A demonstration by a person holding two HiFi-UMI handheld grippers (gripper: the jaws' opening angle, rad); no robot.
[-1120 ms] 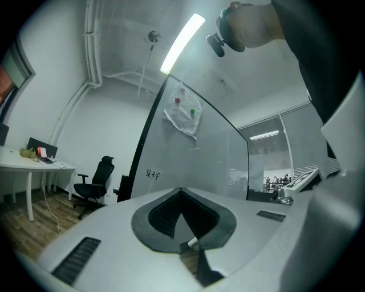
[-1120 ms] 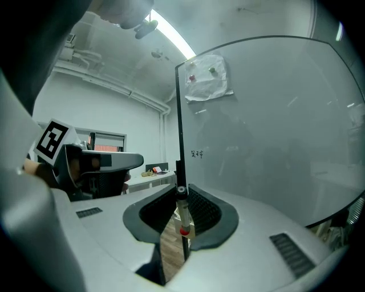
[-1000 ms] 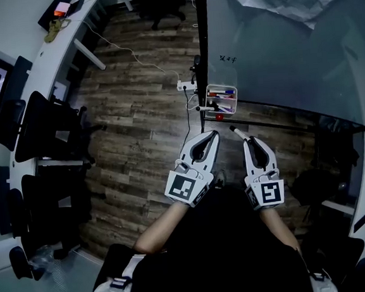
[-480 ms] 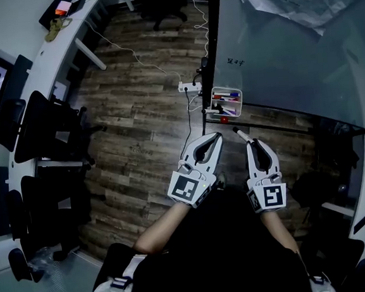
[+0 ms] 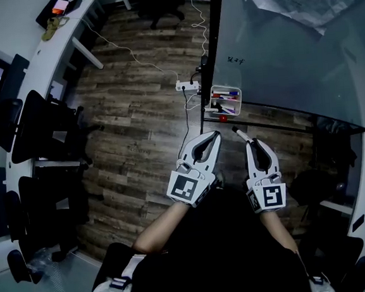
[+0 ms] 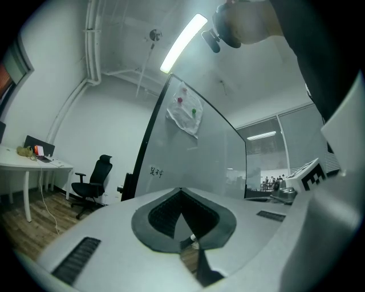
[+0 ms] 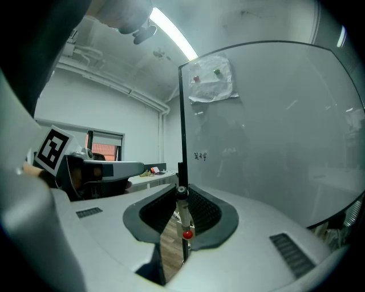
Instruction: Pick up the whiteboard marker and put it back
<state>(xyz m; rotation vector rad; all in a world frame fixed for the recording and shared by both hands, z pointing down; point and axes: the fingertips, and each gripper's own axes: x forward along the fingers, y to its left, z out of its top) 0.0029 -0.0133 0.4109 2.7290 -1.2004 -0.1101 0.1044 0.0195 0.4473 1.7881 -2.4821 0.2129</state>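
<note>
Pinching whiteboard marker [image 5: 238, 133]: right tongs [image 5: 248, 142] | left tongs [image 5: 214, 135] pressed together | both pointing forward

We see the whiteboard marker [image 5: 238, 132], white with a dark end. It sticks forward out of the right gripper [image 5: 248, 144], clamped between its jaws.

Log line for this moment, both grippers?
left gripper: shut, empty | right gripper: shut on marker | marker tray: ahead, not reached

text: none legible | whiteboard [image 5: 290, 69]: small scribble [image 5: 235, 60] (unreadable)
</note>
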